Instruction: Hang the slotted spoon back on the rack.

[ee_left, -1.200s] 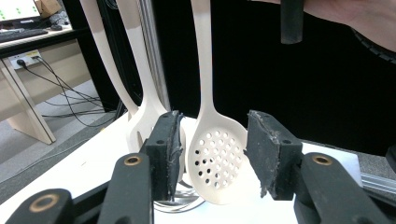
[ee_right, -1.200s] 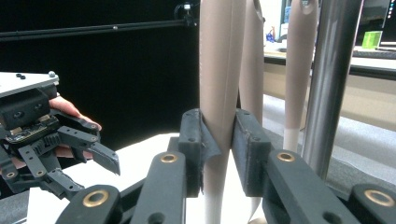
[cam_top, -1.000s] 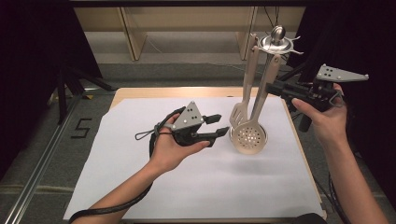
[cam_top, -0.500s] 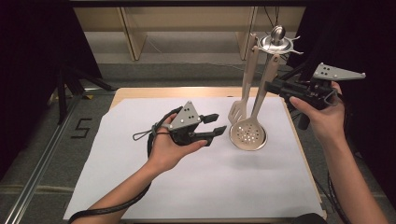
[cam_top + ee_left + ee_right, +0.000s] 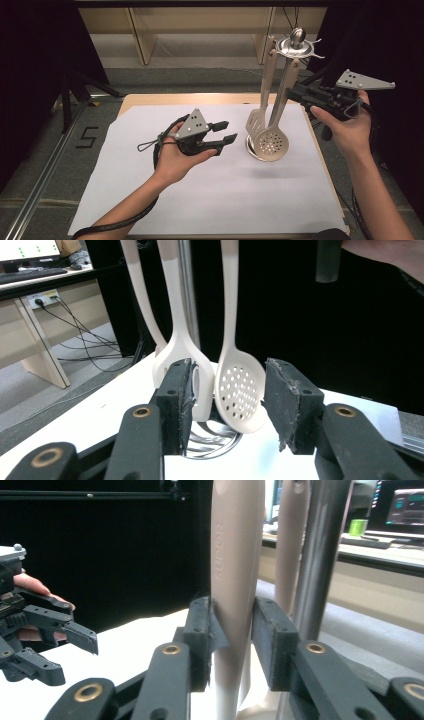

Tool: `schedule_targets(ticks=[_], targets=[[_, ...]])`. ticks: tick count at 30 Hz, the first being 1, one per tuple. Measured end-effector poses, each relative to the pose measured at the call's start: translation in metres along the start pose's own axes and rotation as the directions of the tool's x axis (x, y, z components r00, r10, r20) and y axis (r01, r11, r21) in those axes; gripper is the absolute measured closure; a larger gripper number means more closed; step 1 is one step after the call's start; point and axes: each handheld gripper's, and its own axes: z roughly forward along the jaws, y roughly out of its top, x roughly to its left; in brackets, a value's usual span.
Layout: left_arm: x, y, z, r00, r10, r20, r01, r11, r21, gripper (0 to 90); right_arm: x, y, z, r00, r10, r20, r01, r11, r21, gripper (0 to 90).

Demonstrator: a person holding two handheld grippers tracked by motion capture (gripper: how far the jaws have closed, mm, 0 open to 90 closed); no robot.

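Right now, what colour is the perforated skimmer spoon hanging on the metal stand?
Cream-beige perforated skimmer spoon, clearest in the left gripper view.

A wooden table (image 5: 131,99) carries a large white sheet (image 5: 130,192) that covers nearly all of its top, leaving bare wood along the 12 and 3 o'clock edges. Toward 2 o'clock on the sheet stands the round metal base (image 5: 253,151) of a utensil stand.
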Motion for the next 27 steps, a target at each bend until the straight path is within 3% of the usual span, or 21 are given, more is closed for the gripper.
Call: schedule_targets(ticks=[6,7,10,12,17,22,27], targets=[[0.006,-0.002,-0.006,0.9998,-0.005,-0.020,0.004,1.0000,-0.008,53.3,0.005,0.000,-0.008,0.9971,-0.024,0.072,0.025,1.000,-0.009,62.8],[0.008,-0.003,-0.008,0.9997,-0.009,-0.024,0.009,0.9999,-0.011,53.1,0.008,-0.001,-0.010,0.9964,-0.011,0.085,0.012,1.000,-0.010,61.6],[0.012,-0.005,-0.012,0.9990,-0.012,-0.044,0.012,0.9998,-0.013,51.2,0.012,-0.002,-0.015,0.9915,-0.022,0.128,0.024,1.000,-0.015,58.1],[0.015,-0.007,-0.014,0.9981,-0.014,-0.060,0.013,0.9998,-0.014,48.2,0.013,-0.003,-0.016,0.9859,-0.052,0.159,0.057,0.998,-0.025,56.8],[0.023,-0.013,-0.023,0.9957,-0.020,-0.090,0.019,0.9997,-0.014,41.8,0.023,-0.009,-0.022,0.9791,-0.051,0.197,0.056,0.998,-0.016,50.9],[0.037,-0.026,-0.039,0.9879,-0.049,-0.147,0.049,0.9988,-0.001,36.7,0.029,-0.020,-0.033,0.9732,-0.040,0.226,0.045,0.999,-0.018,45.1],[0.050,-0.041,-0.059,0.9750,-0.076,-0.209,0.080,0.9968,0.009,35.9,0.031,-0.036,-0.043,0.9672,-0.024,0.253,0.025,1.000,-0.001,44.1]])
